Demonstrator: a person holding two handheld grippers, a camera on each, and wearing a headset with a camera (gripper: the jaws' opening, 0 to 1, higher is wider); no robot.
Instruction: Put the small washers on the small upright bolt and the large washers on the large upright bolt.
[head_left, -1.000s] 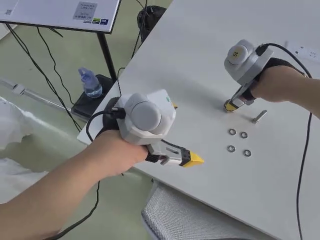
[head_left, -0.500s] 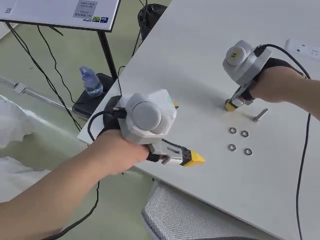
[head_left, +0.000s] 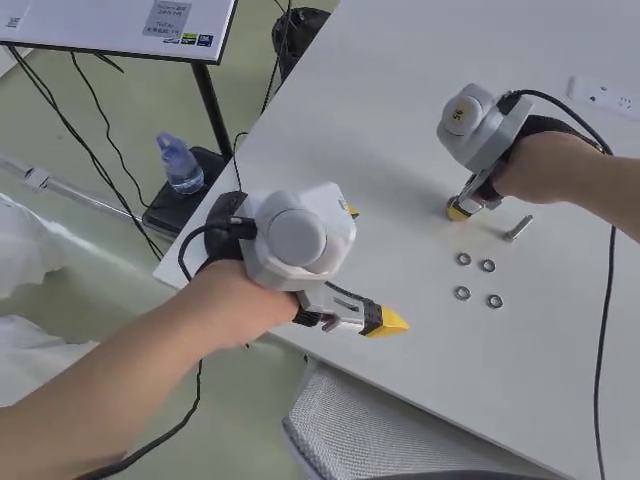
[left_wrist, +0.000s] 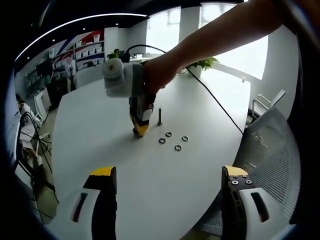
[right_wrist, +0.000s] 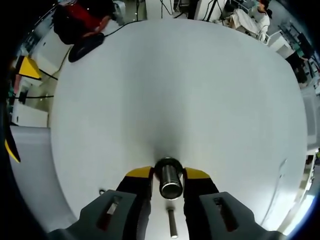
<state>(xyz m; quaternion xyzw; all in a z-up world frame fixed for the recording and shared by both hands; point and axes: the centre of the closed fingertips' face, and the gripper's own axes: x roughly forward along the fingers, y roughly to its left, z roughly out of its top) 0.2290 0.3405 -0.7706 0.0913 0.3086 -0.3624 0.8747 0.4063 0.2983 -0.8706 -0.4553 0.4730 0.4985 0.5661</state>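
- Four silver metal ring washers (head_left: 464, 259) lie flat in a loose square on the white table (head_left: 400, 110); none touches another; I cannot tell whether they differ in size
- right gripper (head_left: 457, 209), white-bodied with yellow tips, points down at the table near the washers; its jaws are clenched on the large dark steel bolt (right_wrist: 170, 184), which stands on end between them
- thin silver small bolt (head_left: 518, 228) stands upright just beside the right gripper and near the washers; it touches neither
- left gripper (head_left: 386, 321) hangs over the table's near edge, well apart from the washers; its jaws are spread wide and released; bare table lies between it and the washers
- black cable (head_left: 606, 320) runs from the right gripper across the table, past the washers on their outer side
- white power strip (head_left: 603, 97) lies at the far side of the table; grey mesh chair back (head_left: 380, 430) sits below the near edge; clear plastic bottle with a blue cap (head_left: 180, 165) stands on a black base on the floor
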